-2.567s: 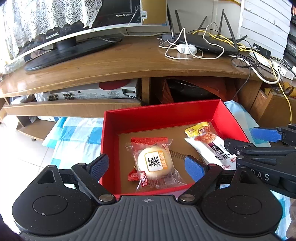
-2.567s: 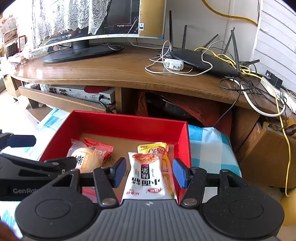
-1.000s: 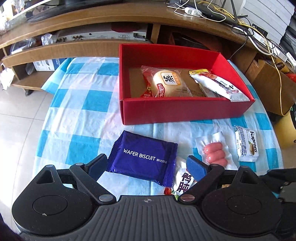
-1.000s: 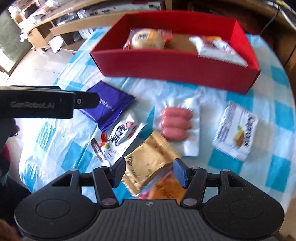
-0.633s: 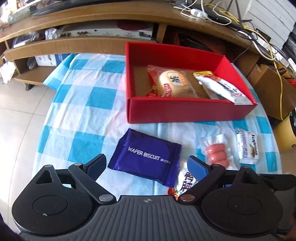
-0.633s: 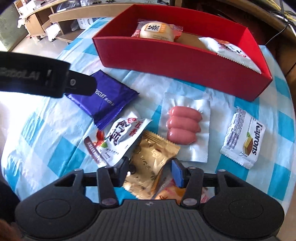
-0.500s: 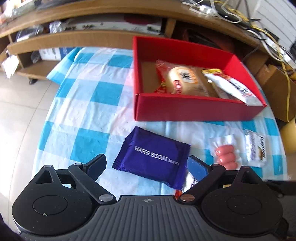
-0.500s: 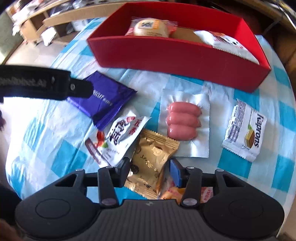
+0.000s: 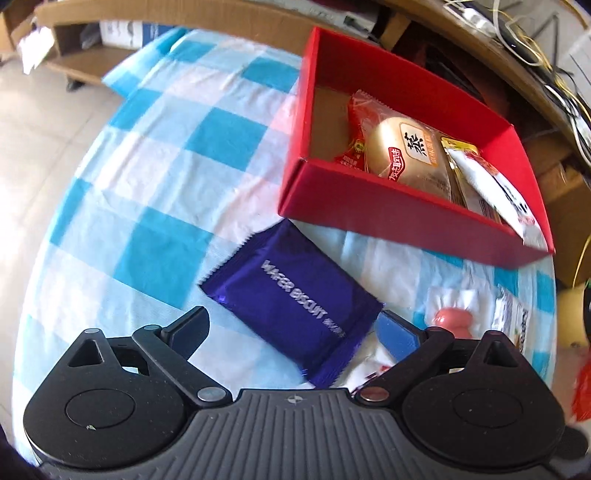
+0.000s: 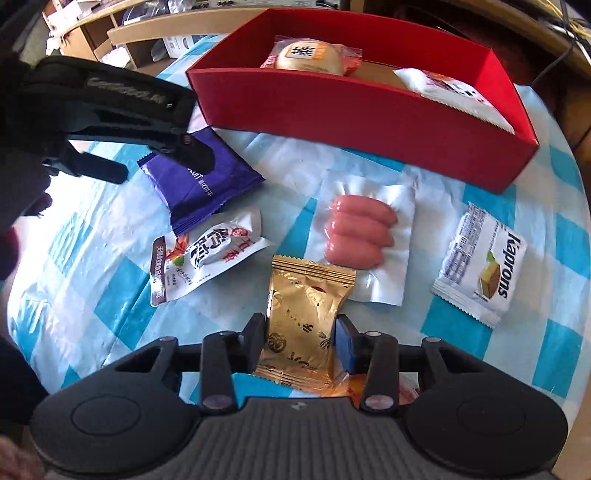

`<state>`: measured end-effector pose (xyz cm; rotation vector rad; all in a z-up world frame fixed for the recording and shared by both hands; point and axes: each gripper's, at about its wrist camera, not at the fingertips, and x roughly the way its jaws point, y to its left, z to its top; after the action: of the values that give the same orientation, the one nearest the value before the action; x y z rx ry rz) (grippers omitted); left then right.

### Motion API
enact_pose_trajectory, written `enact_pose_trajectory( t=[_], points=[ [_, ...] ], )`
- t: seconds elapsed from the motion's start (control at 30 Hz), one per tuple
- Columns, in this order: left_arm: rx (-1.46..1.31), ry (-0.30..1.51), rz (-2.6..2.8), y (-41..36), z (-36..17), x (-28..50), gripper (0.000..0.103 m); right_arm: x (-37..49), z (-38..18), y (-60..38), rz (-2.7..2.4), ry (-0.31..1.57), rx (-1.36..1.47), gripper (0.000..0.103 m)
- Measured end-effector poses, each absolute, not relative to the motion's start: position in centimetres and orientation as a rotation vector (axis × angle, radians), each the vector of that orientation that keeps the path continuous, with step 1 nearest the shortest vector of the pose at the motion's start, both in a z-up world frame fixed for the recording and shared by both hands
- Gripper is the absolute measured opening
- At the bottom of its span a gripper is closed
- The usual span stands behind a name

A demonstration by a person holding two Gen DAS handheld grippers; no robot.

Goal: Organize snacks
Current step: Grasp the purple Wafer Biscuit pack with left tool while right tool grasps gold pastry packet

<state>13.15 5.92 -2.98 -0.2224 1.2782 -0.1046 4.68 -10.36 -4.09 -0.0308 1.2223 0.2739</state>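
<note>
A red box (image 9: 369, 214) (image 10: 351, 107) on the blue-checked cloth holds a round bun pack (image 9: 406, 151) (image 10: 306, 55) and a white snack packet (image 9: 495, 192) (image 10: 447, 88). My left gripper (image 9: 291, 328) is open above a purple wafer biscuit pack (image 9: 295, 299) (image 10: 199, 177); it shows in the right wrist view (image 10: 155, 147). My right gripper (image 10: 301, 336) is shut on a gold snack packet (image 10: 306, 321). On the cloth lie a sausage pack (image 10: 358, 229) (image 9: 452, 317), a white-and-red duck snack packet (image 10: 207, 254) and a Kaprons wafer (image 10: 480, 262).
A wooden TV stand (image 9: 461, 33) with shelves and tangled cables (image 9: 532, 48) stands behind the table. Tiled floor (image 9: 33, 140) lies to the left of the table edge. An orange packet (image 10: 369, 391) lies under the right gripper's fingers.
My right gripper has closed on the gold packet. My left gripper has moved closer over the purple wafer pack and turned, still open.
</note>
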Motion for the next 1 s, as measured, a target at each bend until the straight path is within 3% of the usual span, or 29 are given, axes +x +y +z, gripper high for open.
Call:
enact_pose_trajectory(
  t=[0.27, 0.33, 0.4, 0.5, 0.67, 0.77, 0.87, 0.93, 1.0],
  points=[
    [-0.192, 1.231, 0.098, 2.3, -4.6, 14.7, 0.1, 4.0, -3.3, -11.4, 0.295, 1.207, 0.014, 0.07],
    [-0.097, 1.225, 0.08, 1.5, -4.6, 14.1, 0.096, 3.7, -2.9, -11.6, 0.296, 1.199, 0.017, 0.07],
    [-0.013, 1.216, 0.05, 1.3, -4.4, 13.3, 0.083, 3.5, -2.4, -11.8, 0.297, 1.188, 0.018, 0.07],
    [-0.001, 1.226, 0.025, 2.7, -3.8, 12.1, 0.072, 3.2, -1.7, -12.0, 0.295, 1.166, 0.023, 0.07],
    [-0.019, 1.245, -0.023, 4.4, -3.5, 10.6, 0.074, 3.0, -1.2, -11.9, 0.289, 1.151, 0.022, 0.07],
    [-0.043, 1.224, -0.016, 4.3, -3.9, 11.7, 0.087, 3.6, -1.7, -11.8, 0.284, 1.161, 0.024, 0.07],
    [0.002, 1.214, -0.003, 3.8, -4.8, 12.7, 0.092, 3.9, -2.0, -11.7, 0.278, 1.168, 0.023, 0.07],
    [0.052, 1.204, 0.008, 3.1, -4.9, 12.4, 0.089, 4.1, -2.1, -11.8, 0.276, 1.17, 0.024, 0.07],
    [0.062, 1.187, -0.016, 2.8, -4.4, 11.8, 0.074, 4.2, -2.1, -11.9, 0.273, 1.165, 0.024, 0.07]
  ],
)
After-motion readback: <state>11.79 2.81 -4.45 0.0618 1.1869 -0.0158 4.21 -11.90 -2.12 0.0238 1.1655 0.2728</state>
